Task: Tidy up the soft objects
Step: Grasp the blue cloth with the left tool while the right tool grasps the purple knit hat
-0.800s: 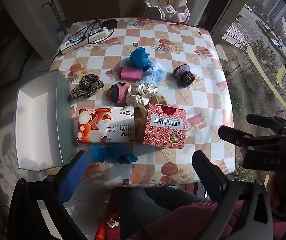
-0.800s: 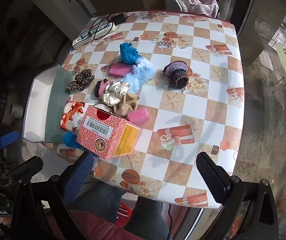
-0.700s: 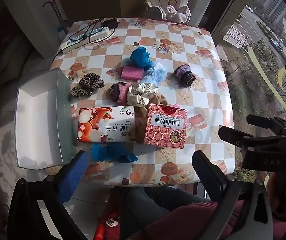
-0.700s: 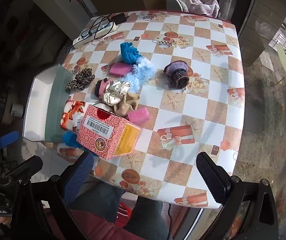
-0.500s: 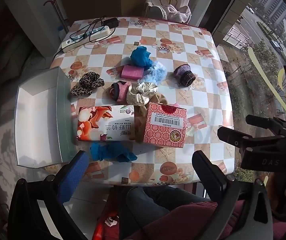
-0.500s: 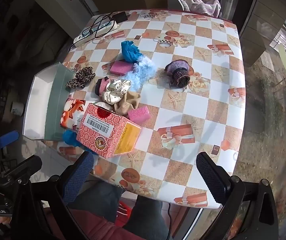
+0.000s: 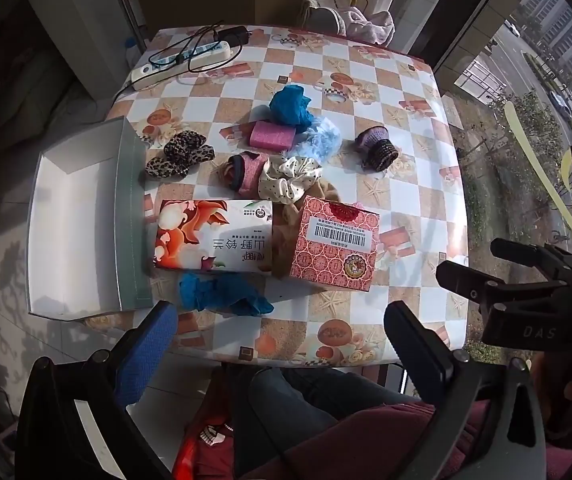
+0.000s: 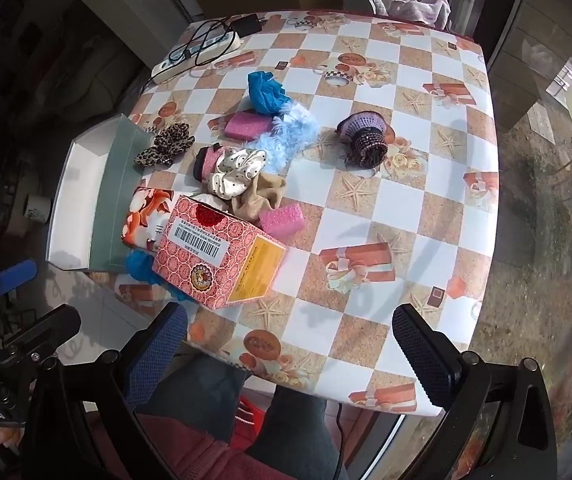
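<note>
Several soft things lie on the checkered table point(image 7: 418, 184): a leopard scrunchie point(image 7: 180, 153) point(image 8: 165, 145), a cream dotted scrunchie point(image 7: 289, 179) point(image 8: 236, 171), a pink band point(image 7: 246, 171), blue cloths point(image 7: 291, 105) point(image 7: 222, 293), pink sponges point(image 7: 272, 135) point(image 8: 282, 219), a fluffy light-blue piece point(image 8: 292, 135), a tan cloth point(image 8: 264, 196) and a purple knitted item point(image 7: 377, 146) point(image 8: 365, 137). A white open box point(image 7: 74, 216) point(image 8: 82, 184) stands at the left edge. My left gripper point(image 7: 278, 344) and right gripper point(image 8: 288, 344) are open, empty, held above the near table edge.
Two cartons stand near the front: a floral tissue box point(image 7: 214, 240) and a red patterned box point(image 7: 336, 244) point(image 8: 218, 252). A power strip with cables point(image 7: 184, 62) lies at the far left corner. A chair with clothes point(image 7: 350, 16) stands behind the table. My legs are below.
Both views have shifted slightly; the table things sit marginally farther up in view. Nothing was taken hold of or moved.
</note>
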Action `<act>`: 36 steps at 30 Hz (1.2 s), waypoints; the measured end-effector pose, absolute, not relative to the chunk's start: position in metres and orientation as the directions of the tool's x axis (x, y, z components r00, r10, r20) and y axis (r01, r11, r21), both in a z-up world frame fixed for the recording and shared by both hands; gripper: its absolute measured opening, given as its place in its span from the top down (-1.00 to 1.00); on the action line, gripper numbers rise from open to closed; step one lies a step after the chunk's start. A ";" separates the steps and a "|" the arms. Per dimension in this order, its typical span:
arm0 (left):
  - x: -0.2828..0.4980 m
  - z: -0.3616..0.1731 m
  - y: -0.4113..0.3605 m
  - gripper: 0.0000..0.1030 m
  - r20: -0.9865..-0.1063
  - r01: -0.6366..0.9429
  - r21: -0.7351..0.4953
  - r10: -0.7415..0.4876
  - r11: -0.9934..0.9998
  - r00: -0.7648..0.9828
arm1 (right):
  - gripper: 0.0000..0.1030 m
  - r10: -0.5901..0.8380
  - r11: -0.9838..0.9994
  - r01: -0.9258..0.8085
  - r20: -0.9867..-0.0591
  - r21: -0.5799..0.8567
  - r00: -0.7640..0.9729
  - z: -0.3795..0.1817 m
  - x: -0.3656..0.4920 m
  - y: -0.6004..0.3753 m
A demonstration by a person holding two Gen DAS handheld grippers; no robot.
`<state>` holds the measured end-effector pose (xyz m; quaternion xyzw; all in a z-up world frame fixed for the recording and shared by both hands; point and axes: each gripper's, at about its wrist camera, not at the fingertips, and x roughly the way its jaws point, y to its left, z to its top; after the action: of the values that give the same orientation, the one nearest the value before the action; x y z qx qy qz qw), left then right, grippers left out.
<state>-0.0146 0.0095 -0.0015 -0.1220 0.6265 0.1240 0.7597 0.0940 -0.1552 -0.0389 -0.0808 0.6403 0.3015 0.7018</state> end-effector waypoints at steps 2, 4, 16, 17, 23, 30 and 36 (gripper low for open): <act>-0.013 -0.003 0.013 -1.00 -0.981 -0.350 -0.065 0.004 0.935 0.194 | -1.00 0.322 0.804 -0.530 -0.947 0.271 0.003 -0.038 0.098 -0.157; -0.013 -0.003 0.015 -1.00 -0.984 -0.359 -0.052 0.014 0.932 0.177 | -1.00 0.320 0.809 -0.522 -0.947 0.270 0.005 -0.039 0.100 -0.160; 0.025 -0.029 0.066 -1.00 -0.986 -0.379 -0.040 0.024 0.925 0.163 | -1.00 0.230 0.885 -0.418 -0.973 0.205 0.011 -0.057 0.124 -0.169; 0.032 -0.033 0.072 -1.00 -0.987 -0.370 -0.033 0.028 0.928 0.158 | -1.00 0.238 0.892 -0.395 -0.971 0.221 -0.006 -0.059 0.128 -0.169; 0.086 -0.058 0.101 -1.00 -0.993 -0.278 -0.011 0.021 0.961 0.112 | -1.00 0.198 0.949 -0.245 -0.979 0.201 -0.036 -0.083 0.149 -0.176; 0.171 -0.099 0.099 -1.00 -0.996 -0.124 -0.041 -0.031 0.991 0.083 | -1.00 0.150 0.981 -0.114 -0.987 0.156 -0.054 -0.110 0.176 -0.170; 0.237 -0.136 0.085 -1.00 -0.997 -0.075 -0.054 -0.049 0.996 0.062 | -1.00 0.125 0.989 -0.077 -0.991 0.129 -0.049 -0.129 0.208 -0.152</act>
<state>0.2365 0.0851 -0.1358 -0.0453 0.6846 0.0087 0.7274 0.2083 -0.1518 -0.1294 0.0168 0.7203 0.0733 0.6895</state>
